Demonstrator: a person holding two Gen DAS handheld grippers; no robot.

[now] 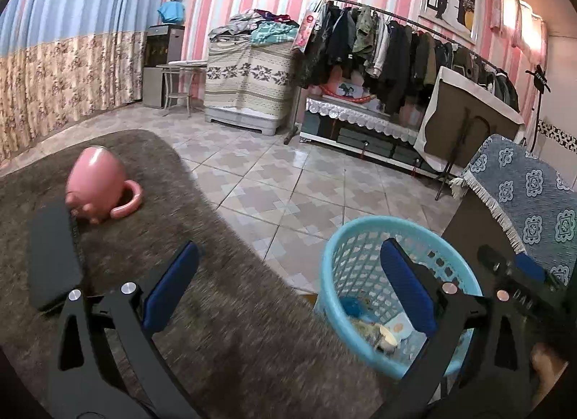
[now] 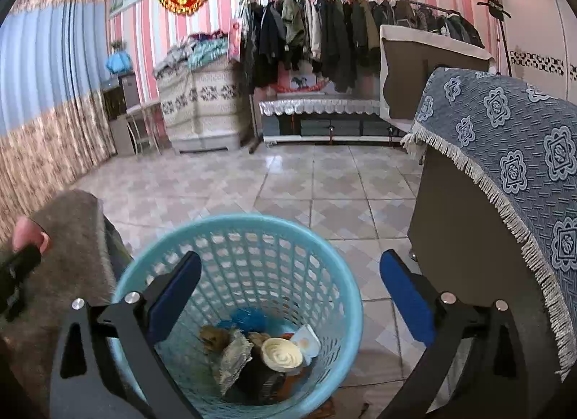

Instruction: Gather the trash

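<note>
A light blue plastic basket (image 2: 238, 220) stands on the tiled floor beside the table. It holds trash: a white round lid (image 2: 281, 354), crumpled greyish paper (image 2: 234, 354) and a blue scrap (image 2: 249, 318). My right gripper (image 2: 292, 298) hangs open above the basket with nothing between its blue pads. My left gripper (image 1: 292, 287) is open and empty too, over the edge of the brown fuzzy table cover (image 1: 216, 310), with the basket (image 1: 360, 227) to its right. A pink egg-shaped pig mug (image 1: 97, 184) and a flat black slab (image 1: 54, 256) lie on the cover.
A cabinet draped in blue patterned cloth (image 2: 505, 137) stands right of the basket. Tiled floor (image 2: 306, 184) stretches to a clothes rack (image 2: 342, 33) and a covered chest (image 2: 202, 101) at the far wall. A hand (image 2: 29, 235) holds the left gripper at the left edge.
</note>
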